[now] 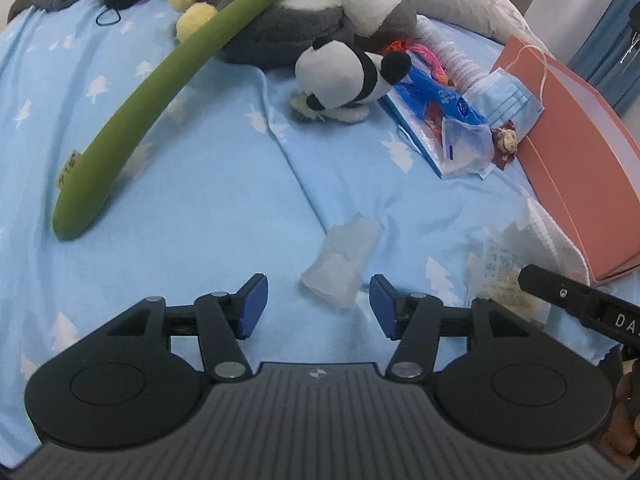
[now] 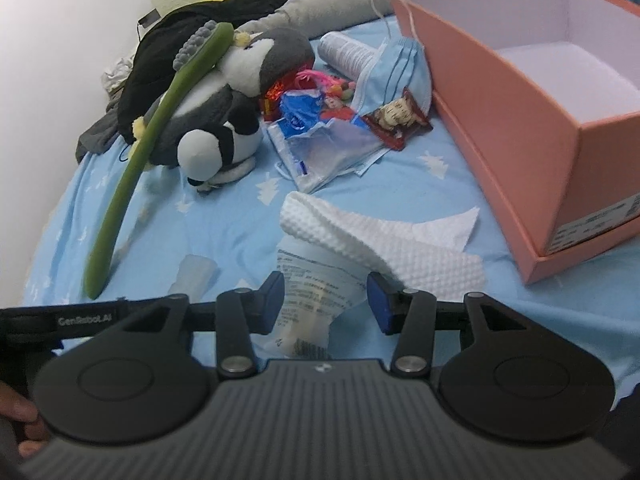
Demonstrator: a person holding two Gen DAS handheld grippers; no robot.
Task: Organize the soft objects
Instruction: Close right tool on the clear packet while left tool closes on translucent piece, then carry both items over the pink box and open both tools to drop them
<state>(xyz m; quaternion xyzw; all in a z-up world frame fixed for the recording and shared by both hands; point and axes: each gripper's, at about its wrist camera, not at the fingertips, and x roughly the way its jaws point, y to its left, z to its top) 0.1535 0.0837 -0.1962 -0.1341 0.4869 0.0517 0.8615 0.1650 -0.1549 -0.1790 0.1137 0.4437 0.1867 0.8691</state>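
Observation:
On the blue bedsheet my left gripper (image 1: 318,304) stands open, and a crumpled clear wrapper (image 1: 342,264) lies just ahead of its right pad, untouched. My right gripper (image 2: 326,304) is open too. A printed plastic packet (image 2: 304,300) lies on the sheet between its fingers, and the pads do not press on it. A white textured cloth (image 2: 380,236) drapes over the packet's far end. Farther off lie a panda plush (image 1: 344,80), a grey penguin plush (image 2: 248,68) and a long green plush stem (image 1: 160,80) leaning on the penguin.
An open orange box (image 2: 520,100) stands on the right, with nothing visible inside. Beside it lie a blue face mask (image 2: 396,68), snack packets (image 2: 396,120) and a clear bag (image 2: 328,156). Dark clothing (image 2: 168,52) and a grey blanket are piled behind the plush toys.

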